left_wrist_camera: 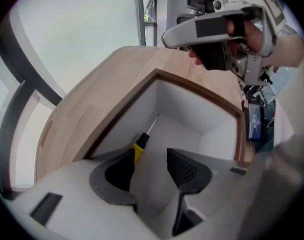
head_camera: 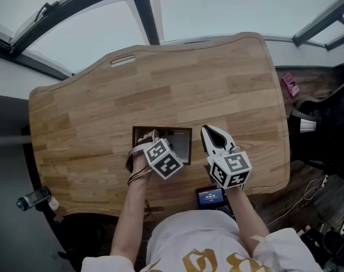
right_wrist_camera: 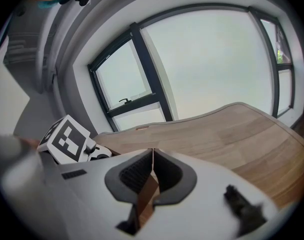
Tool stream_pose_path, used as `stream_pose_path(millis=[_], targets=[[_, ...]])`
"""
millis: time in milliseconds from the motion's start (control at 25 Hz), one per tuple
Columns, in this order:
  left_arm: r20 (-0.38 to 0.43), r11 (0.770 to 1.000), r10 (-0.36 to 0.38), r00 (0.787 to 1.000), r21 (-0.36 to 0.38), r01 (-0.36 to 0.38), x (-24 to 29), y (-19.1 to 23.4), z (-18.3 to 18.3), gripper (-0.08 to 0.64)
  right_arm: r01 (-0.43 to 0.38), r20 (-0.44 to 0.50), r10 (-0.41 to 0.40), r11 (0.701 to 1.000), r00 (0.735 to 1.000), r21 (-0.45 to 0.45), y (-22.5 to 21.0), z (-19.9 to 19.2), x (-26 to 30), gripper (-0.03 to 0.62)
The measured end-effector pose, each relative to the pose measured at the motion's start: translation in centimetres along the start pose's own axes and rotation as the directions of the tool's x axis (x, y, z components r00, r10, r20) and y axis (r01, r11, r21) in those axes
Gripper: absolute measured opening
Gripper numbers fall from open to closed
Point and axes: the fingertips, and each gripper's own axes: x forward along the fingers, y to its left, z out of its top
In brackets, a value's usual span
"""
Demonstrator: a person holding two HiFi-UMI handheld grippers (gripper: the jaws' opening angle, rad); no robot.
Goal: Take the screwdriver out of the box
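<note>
A screwdriver [left_wrist_camera: 140, 143] with a yellow and black handle lies on the white floor of the box [left_wrist_camera: 202, 91], along its left wall, thin shaft pointing away. My left gripper [left_wrist_camera: 150, 159] points steeply down into the box and is open; the handle's near end is hidden behind the left jaw, and the pads touch nothing. From above, the brown-rimmed box [head_camera: 180, 130] sits near the table's front edge with the left gripper [head_camera: 149, 140] over its left part. My right gripper [head_camera: 212, 136] rests just right of the box, shut and empty [right_wrist_camera: 153, 156].
The box stands on a wooden table [head_camera: 160, 84]. A small device with a lit blue screen [head_camera: 211, 196] hangs at the table's front edge. A black chair [head_camera: 330, 123] and a pink item [head_camera: 290, 85] are off the right side. Windows lie beyond the table.
</note>
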Motion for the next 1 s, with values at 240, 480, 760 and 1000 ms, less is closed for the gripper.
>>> stream_pose_path(millis=[240, 480, 760, 1000], targets=[[0.003, 0.998, -0.034, 0.999, -0.054, 0.035, 0.1, -0.5, 0.2, 0.251, 0.007, -0.011, -0.007, 1.0, 1.0, 0.011, -0.5, -0.6, -0.1, 0.032], [-0.005, 0.997, -0.035, 0.999, -0.069, 0.034, 0.2, -0.5, 0.1, 0.256, 0.008, -0.01, -0.008, 1.0, 1.0, 0.021, -0.8, -0.6, 0.0, 0.032], [-0.038, 0.999, -0.015, 0.999, -0.032, 0.014, 0.2, -0.1, -0.4, 0.202, 0.01, -0.009, -0.01, 0.999, 1.0, 0.033, -1.0, -0.7, 0.1, 0.032], [-0.032, 0.998, -0.008, 0.999, 0.066, 0.01, -0.1, -0.5, -0.8, 0.215, 0.015, -0.01, -0.014, 0.999, 1.0, 0.04, -1.3, -0.7, -0.4, 0.032]])
